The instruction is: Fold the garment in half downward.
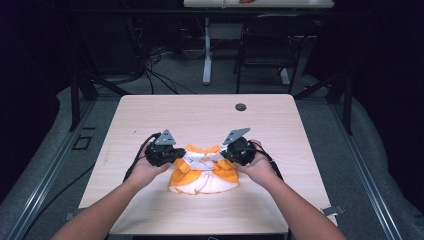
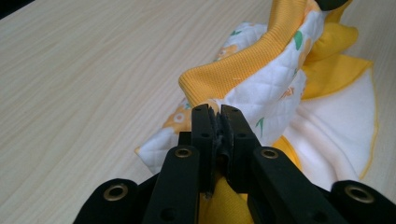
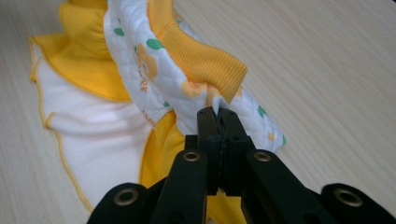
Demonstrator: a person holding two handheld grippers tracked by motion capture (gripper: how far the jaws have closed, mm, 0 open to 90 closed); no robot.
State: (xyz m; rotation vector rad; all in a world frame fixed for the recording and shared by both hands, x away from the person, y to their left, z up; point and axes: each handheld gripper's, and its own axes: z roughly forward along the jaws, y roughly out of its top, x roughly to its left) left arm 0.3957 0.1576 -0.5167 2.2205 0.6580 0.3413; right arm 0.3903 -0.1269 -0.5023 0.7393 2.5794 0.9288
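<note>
A small orange and white child's garment (image 1: 202, 175) lies on the wooden table (image 1: 210, 120), near its front middle. It has a quilted white top with orange ribbed trim (image 2: 243, 70) and a white skirt part (image 3: 98, 135). My left gripper (image 1: 172, 152) is shut on the garment's left shoulder, seen close in the left gripper view (image 2: 218, 114). My right gripper (image 1: 229, 152) is shut on the right shoulder, with quilted cloth pinched at its tips (image 3: 217, 114). The top edge is lifted between the two grippers while the skirt rests on the table.
A small dark round cap (image 1: 241, 106) is set in the table near the far edge. Beyond the table stand a black chair (image 1: 272, 45) and a white desk leg (image 1: 207, 50). Cables trail from both grippers over the table.
</note>
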